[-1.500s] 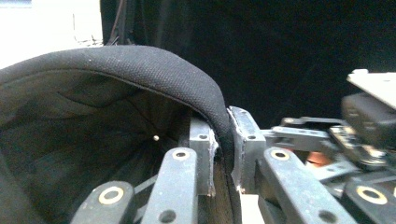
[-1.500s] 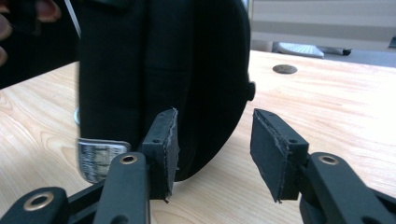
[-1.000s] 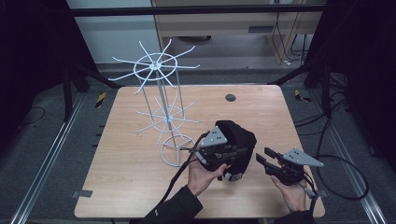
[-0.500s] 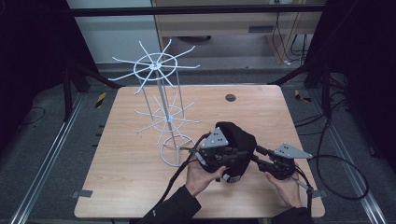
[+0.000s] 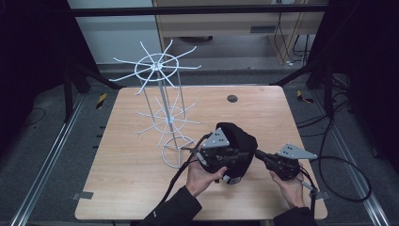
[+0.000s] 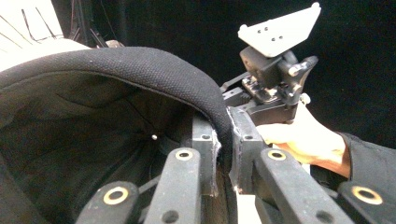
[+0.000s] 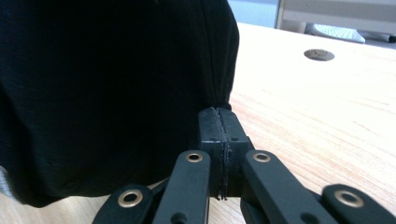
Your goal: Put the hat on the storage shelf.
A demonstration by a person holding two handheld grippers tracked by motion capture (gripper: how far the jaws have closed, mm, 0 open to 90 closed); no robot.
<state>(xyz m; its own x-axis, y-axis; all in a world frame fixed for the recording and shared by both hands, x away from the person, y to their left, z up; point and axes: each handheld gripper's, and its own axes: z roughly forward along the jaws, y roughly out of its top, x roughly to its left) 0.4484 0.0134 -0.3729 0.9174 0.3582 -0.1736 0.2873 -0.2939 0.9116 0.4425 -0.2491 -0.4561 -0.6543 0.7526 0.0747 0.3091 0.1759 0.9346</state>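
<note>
A black fabric cap (image 5: 241, 139) is held up over the front right part of the wooden table (image 5: 263, 113). My left gripper (image 5: 242, 156) is shut on the cap's thick rim (image 6: 187, 79), and the rim runs down between its pads (image 6: 224, 140). The cap's hollow inside (image 6: 93, 130) faces the left gripper view. My right gripper (image 5: 259, 154) reaches in from the right. Its jaws have just been closing and now pinch the cap's lower edge (image 7: 219, 103) at their tips (image 7: 218, 126). The right gripper (image 6: 275, 88) and its hand also show beyond the rim.
A white wire display stand (image 5: 162, 108) with radiating arms on two tiers rises from a ring base on the table's left half. A dark round plug (image 5: 232, 98) sits in the tabletop at the far side. Cables trail off the right edge. Dark floor and metal rails surround the table.
The right gripper, open and apart from the cap one second ago, has moved left to the cap and closed its jaws on the edge. The left gripper and cap stayed put.
</note>
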